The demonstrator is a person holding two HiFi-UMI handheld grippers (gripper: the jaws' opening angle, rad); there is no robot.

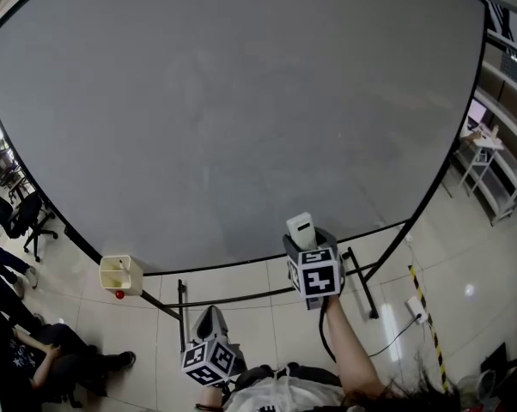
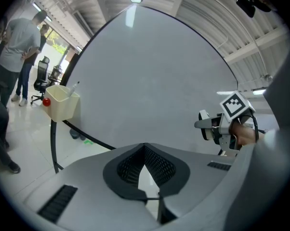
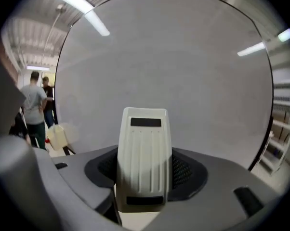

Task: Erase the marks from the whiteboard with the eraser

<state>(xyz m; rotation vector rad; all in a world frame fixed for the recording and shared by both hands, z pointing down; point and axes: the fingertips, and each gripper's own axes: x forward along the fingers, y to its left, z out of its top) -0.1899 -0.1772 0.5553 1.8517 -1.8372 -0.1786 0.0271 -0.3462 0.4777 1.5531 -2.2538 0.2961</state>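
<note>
The big whiteboard [image 1: 241, 101] in its black frame fills the head view; its surface looks blank apart from faint smears, and I make out no clear marks. My right gripper [image 1: 303, 233] is shut on a white eraser [image 1: 301, 228], held up close to the board's lower edge. The right gripper view has the eraser [image 3: 144, 143] upright between the jaws of the right gripper [image 3: 145, 166], with the whiteboard [image 3: 174, 57] behind it. My left gripper [image 1: 211, 323] hangs lower, near my body, shut and holding nothing. Ahead of the left gripper [image 2: 145, 150] are the whiteboard [image 2: 150, 81] and the right gripper [image 2: 213, 126].
A cream box [image 1: 119, 273] with a red ball hangs at the board's lower left corner. The board's black stand bar [image 1: 241, 297] crosses the tiled floor. People [image 1: 18, 350] and office chairs [image 1: 22, 213] are at the left, white shelving [image 1: 499, 161] at the right, a socket strip [image 1: 416, 309] on the floor.
</note>
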